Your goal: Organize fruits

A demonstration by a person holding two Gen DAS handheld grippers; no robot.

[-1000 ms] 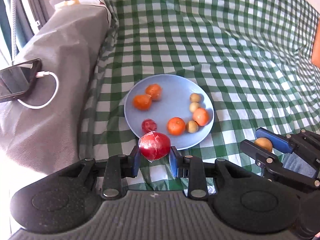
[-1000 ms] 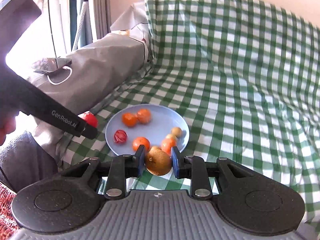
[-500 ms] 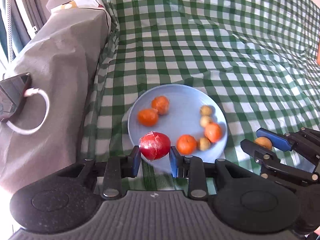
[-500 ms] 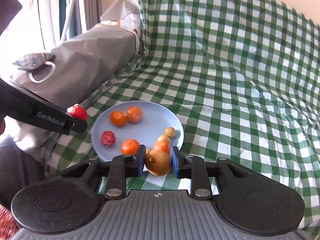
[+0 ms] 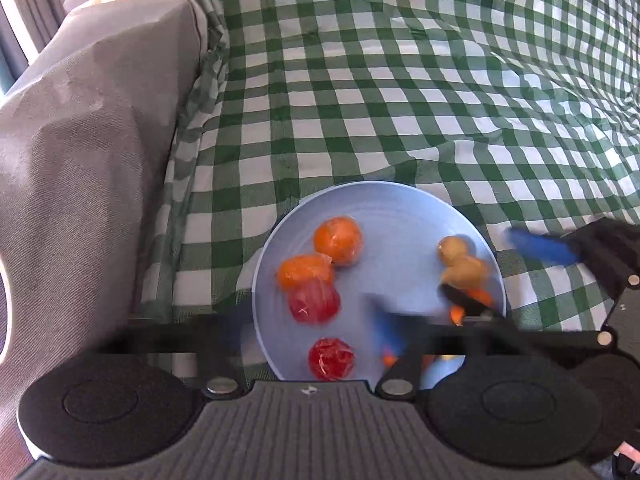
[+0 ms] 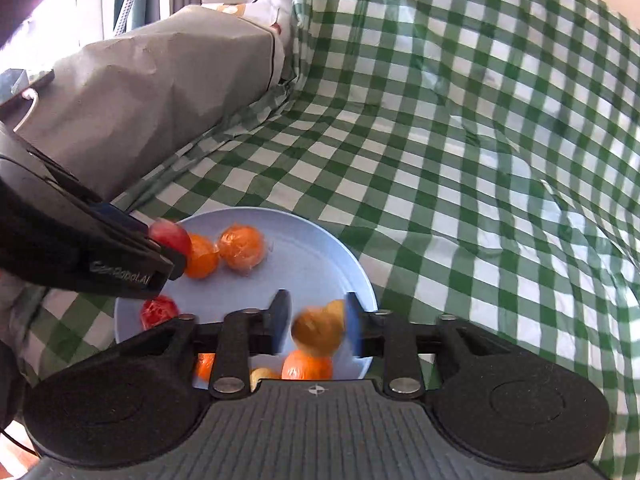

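A light blue plate (image 5: 400, 216) lies on the green checked cloth and holds several fruits. My left gripper (image 5: 308, 332) is open above the plate's near left part, its fingers blurred. The red fruit (image 5: 315, 301) lies free on the plate beside two wrapped orange fruits (image 5: 338, 240), with a smaller red fruit (image 5: 331, 359) nearer. My right gripper (image 6: 316, 326) is open over the plate's near right (image 6: 316, 240). The brown fruit (image 6: 318, 334) sits blurred between its parted fingers, above an orange (image 6: 307, 365). The left gripper also shows in the right wrist view (image 6: 160, 256), with the red fruit (image 6: 171, 234) at its tip.
A grey covered block (image 5: 88, 128) rises along the left of the cloth. A phone with a white cable (image 6: 24, 84) rests on top of it. The checked cloth (image 5: 420, 80) stretches far and right, creased in places.
Both grippers moved forward over the plate and opened. The left one let go of the red fruit. The right one let go of the brown fruit.
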